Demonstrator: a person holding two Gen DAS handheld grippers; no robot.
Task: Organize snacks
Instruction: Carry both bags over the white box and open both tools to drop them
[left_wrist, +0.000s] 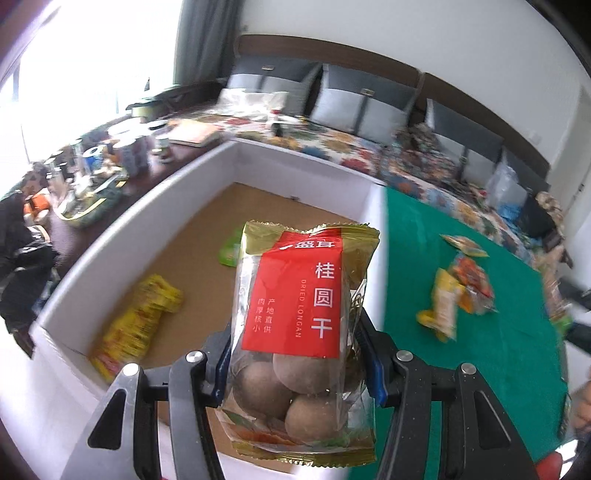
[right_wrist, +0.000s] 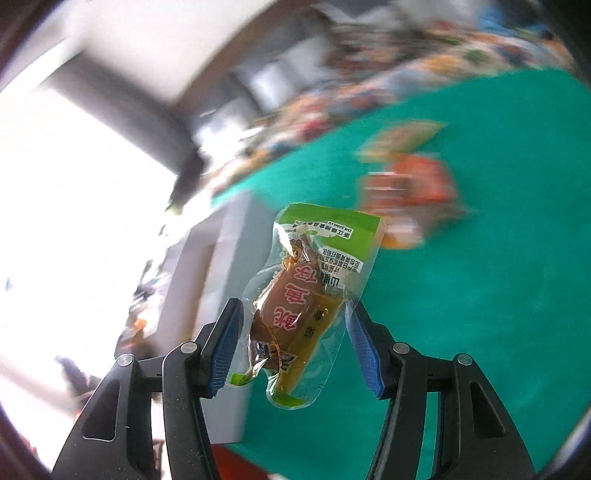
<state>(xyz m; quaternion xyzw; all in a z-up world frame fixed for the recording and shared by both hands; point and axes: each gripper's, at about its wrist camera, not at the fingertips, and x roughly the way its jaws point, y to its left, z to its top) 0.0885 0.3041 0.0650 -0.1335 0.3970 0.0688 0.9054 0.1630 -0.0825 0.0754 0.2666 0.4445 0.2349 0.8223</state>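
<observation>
Overhanging box rim (left_wrist: 303, 162): longan packet (left_wrist: 299, 325)

A home living room: sofa (left_wrist: 354, 147) with grey cushions (left_wrist: 351, 103) and flowered cover along a white wall, curtain (left_wrist: 199, 40) by a bright window (left_wrist: 85, 62), cluttered dark side table (left_wrist: 122, 162), green-covered tabletop (left_wrist: 461, 354).
</observation>
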